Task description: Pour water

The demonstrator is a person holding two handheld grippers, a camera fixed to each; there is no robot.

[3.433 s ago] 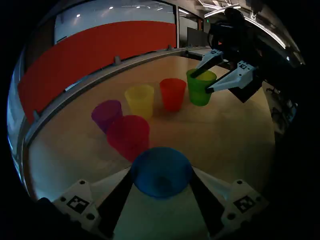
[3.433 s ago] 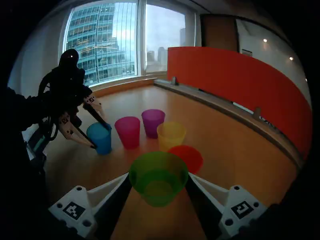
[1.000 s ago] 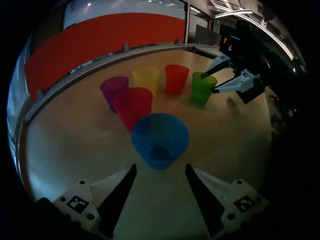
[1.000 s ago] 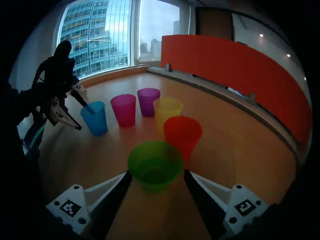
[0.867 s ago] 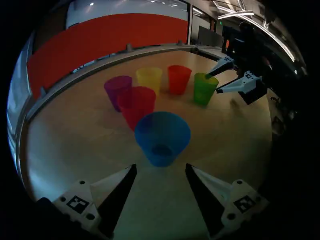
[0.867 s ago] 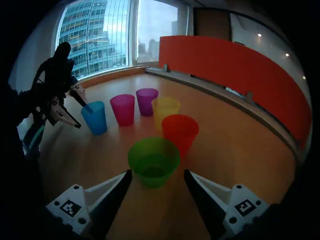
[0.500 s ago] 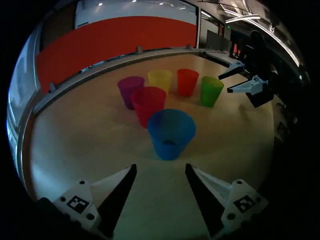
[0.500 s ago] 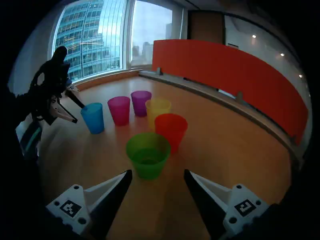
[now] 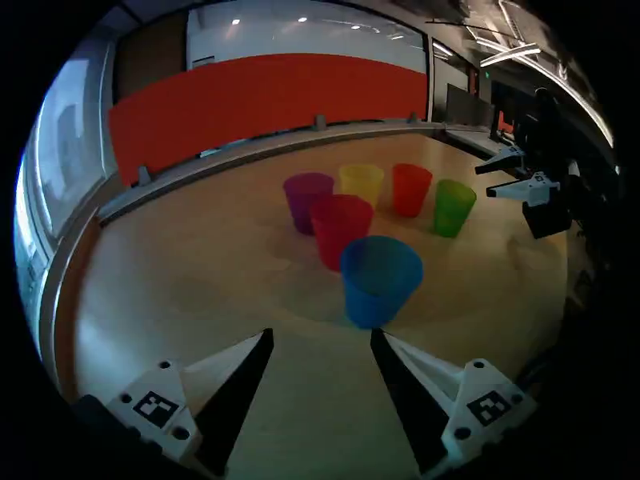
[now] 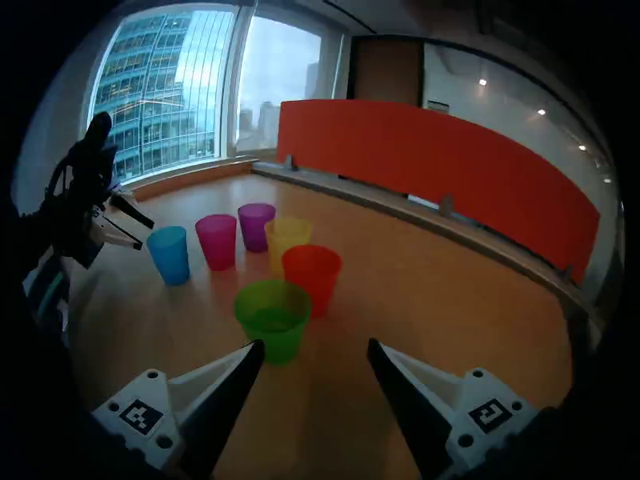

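Several coloured plastic cups stand in an arc on a wooden table. In the left gripper view the blue cup (image 9: 379, 280) stands just beyond my open left gripper (image 9: 320, 340), with pink (image 9: 342, 230), purple (image 9: 307, 202), yellow (image 9: 361, 183), orange-red (image 9: 411, 189) and green (image 9: 453, 207) cups farther off. In the right gripper view the green cup (image 10: 274, 319) stands just ahead of my open right gripper (image 10: 314, 348), liquid showing inside it. Behind it stand the red cup (image 10: 313, 278) and the blue cup (image 10: 170, 254). Nothing is between either pair of fingers.
An orange-red partition wall (image 9: 264, 92) with a grey ledge runs along the table's far side. Tall windows (image 10: 160, 96) face a city view. The other gripper (image 9: 524, 188) and its holder's dark outline (image 10: 76, 200) hover near the cups' ends.
Both grippers have let go of their cups and drawn back: the blue cup and the green cup now stand on the table, farther from the fingers than a second ago.
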